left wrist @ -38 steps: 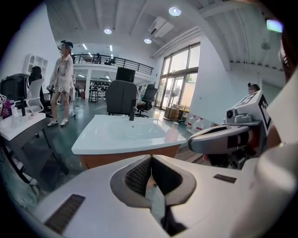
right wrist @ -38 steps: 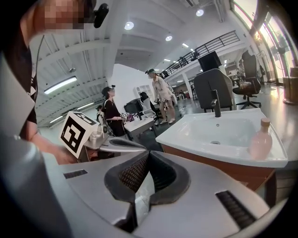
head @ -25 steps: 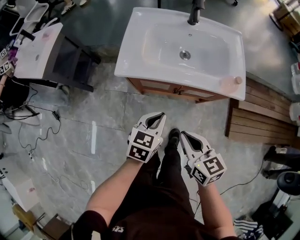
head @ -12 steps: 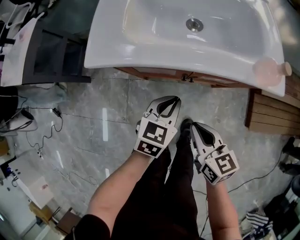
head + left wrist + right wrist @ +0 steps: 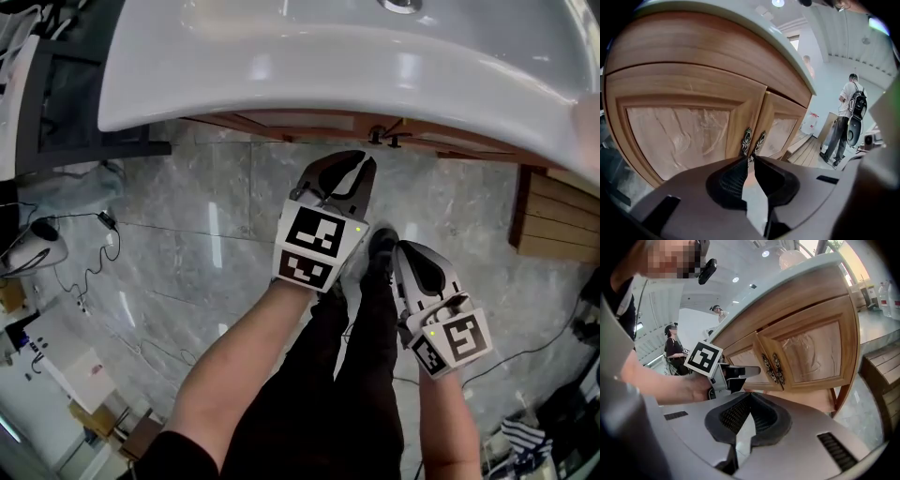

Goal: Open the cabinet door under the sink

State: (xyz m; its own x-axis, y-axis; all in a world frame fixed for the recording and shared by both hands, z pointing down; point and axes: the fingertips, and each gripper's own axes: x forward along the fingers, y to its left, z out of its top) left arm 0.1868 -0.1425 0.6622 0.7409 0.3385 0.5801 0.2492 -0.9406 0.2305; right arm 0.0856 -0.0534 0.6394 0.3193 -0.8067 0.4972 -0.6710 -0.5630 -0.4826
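The wooden cabinet under the white sink has two doors, both closed, with a pair of ornate dark handles at the middle seam; the head view shows these handles under the basin's edge. My left gripper points at them from a short way off. Its jaws are opening, a slim gap shows, and nothing is between them. My right gripper hangs lower and to the right, shut and empty. In its view the handles are further off, with the left gripper in front.
A black stand with a white top is at the left, with cables on the marble floor. A wooden platform lies right of the cabinet. My legs and shoe are below the grippers. A person with a backpack stands far off.
Both grippers have sunk and come closer to the cabinet front, and the sink now fills the top of the head view. The left jaws have parted slightly.
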